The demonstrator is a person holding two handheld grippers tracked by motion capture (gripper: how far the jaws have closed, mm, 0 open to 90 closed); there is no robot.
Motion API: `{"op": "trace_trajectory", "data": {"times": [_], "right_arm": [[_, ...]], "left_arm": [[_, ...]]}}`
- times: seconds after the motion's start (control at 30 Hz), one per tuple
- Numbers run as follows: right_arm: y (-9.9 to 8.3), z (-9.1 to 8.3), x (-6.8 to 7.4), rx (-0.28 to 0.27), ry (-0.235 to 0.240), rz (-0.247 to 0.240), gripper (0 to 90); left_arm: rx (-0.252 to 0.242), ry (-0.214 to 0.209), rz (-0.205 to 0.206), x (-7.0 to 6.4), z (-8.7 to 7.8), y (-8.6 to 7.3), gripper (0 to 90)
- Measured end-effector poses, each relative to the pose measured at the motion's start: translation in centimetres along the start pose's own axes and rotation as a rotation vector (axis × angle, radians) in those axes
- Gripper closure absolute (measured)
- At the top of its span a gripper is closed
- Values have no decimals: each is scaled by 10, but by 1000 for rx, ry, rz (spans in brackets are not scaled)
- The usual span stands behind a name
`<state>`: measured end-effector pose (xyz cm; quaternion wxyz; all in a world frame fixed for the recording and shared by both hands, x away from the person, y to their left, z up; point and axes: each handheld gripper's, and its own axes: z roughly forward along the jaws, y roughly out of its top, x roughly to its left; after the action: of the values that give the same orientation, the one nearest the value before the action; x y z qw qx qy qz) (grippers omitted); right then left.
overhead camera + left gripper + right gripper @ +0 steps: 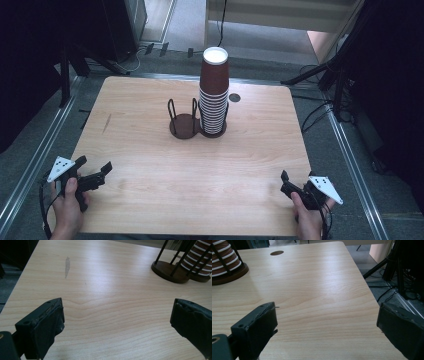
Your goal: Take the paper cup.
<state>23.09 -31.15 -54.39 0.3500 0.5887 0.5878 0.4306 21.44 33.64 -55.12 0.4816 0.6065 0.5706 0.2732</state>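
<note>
Both hands sit low at the desk's [150, 195] near edge, the left gripper [94, 172] by the near left corner and the right gripper [292, 184] by the near right corner, each with jaws spread wide and nothing between them. The stack of cups [214, 92] stands tall in the right half of the dark holder [184, 126] near the middle of the far edge, well apart from both grippers. Open wood lies between, with a small round hole [234, 97] just right of the stack.

Left tool [117, 322] jaws wide apart over bare wooden table [105, 290], cup holder [170, 271] far right
</note>
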Motion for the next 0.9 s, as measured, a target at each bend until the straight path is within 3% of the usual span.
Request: {"op": "trace_trajectory", "data": {"times": [0.17,0.27,0.47,0.7,0.9], "right_arm": [[2,-1,1,-1,-11,-8,26],[6,-2,4,-3,6,3,29],[20,-5,14,-35,28,-26,38],[30,0,28,-29,52,-73,44],[50,5,53,-65,145,-83,79]], "left_arm": [[-5,0,-13,1,-1,0,0],[-10,0,-27,2,-1,0,0],[-11,23,-37,3,2,1,0],[-8,34,-33,2,3,1,0],[-14,35,-32,2,4,1,0]]}}
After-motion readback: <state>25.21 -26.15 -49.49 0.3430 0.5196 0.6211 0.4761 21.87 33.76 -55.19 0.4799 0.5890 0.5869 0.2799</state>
